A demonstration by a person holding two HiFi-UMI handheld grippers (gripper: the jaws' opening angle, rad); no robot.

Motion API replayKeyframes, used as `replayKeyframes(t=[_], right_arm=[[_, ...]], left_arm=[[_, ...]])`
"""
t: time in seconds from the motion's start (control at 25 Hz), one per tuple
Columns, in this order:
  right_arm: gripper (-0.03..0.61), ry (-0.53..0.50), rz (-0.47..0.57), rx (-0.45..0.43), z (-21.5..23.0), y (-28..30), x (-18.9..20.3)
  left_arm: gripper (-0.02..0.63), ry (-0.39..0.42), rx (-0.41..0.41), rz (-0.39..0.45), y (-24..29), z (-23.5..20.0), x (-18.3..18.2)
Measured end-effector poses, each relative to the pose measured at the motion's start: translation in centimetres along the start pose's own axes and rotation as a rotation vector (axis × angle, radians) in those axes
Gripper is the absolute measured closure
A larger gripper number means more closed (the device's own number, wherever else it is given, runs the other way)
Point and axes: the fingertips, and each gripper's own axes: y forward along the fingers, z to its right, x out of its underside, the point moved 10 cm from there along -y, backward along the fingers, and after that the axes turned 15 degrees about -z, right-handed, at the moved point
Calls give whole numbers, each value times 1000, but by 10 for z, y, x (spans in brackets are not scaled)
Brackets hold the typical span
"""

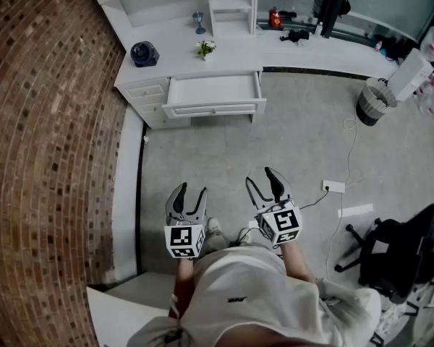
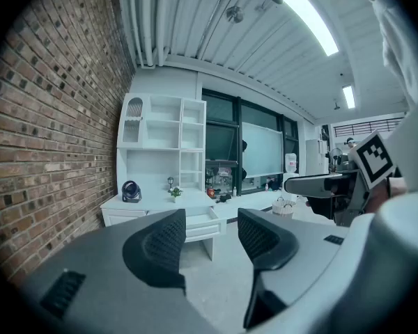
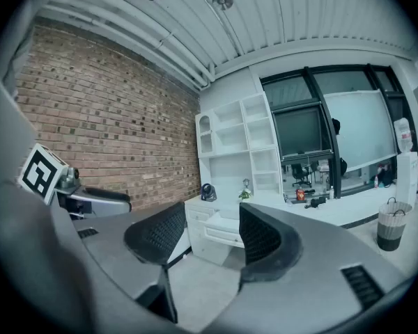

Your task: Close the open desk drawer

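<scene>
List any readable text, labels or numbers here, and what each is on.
No readable text in any view.
Both cubes, on left tool and right tool: square code patterns, no letters.
Tiny mark on person's shirt: too small to read.
Label of red item on desk: blurred.

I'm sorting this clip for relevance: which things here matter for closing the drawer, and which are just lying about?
Belongs to the job: open drawer, desk, left gripper and right gripper, both open and empty.

Just lying about: fan, potted plant, waste basket, office chair, power strip.
</scene>
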Motion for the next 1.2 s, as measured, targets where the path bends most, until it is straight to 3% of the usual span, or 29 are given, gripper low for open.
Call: replayKeyframes(t=[0.28,0.84,1.2], right_arm=[[347,-6,-23,-3,-10,29,-6],[347,-17,-80,75,-38,126,-40],[347,-11,-80,102,-42,153,-46]], left_arm=[[373,-12,5,14,17,-26,-2],[377,-12,85,31,81,-127,-23],[382,-23,105,20,98,-153,-22]])
